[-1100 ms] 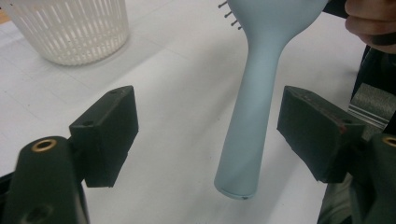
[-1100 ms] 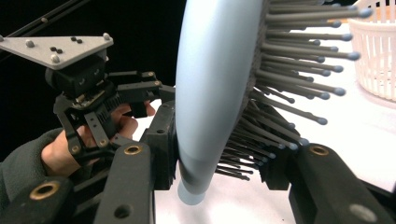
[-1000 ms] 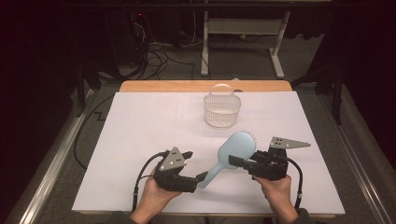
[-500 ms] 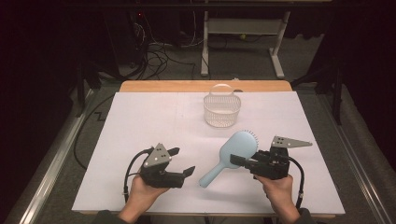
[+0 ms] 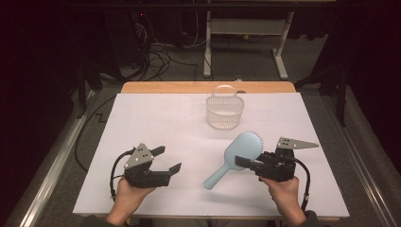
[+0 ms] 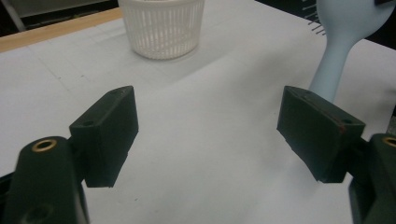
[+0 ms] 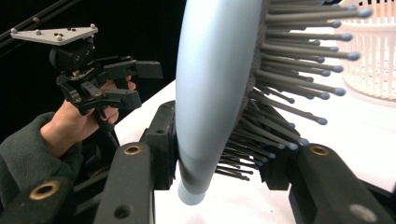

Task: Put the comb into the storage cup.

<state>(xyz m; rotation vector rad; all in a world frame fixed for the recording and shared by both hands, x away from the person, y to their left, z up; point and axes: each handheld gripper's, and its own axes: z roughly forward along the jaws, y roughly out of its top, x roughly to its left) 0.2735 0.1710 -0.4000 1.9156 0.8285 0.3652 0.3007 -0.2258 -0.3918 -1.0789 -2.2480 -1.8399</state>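
A white-covered table [image 5: 142,123] with a wooden far edge bears a white basket [image 5: 225,112].

The high view is bright on the white table [image 5: 142,118] and very dark around it; the floor and the room behind are almost black. Light comes from above, so the shadows are soft and short, for example under the blue hairbrush [image 5: 236,156] and the white basket [image 5: 225,111]. The picture is a little grainy.

In the left gripper view the table is evenly lit, without glare, and the near black fingers [image 6: 109,135] are slightly unsharp.

In the right gripper view the hairbrush is very close and soft, and the background at left is black.
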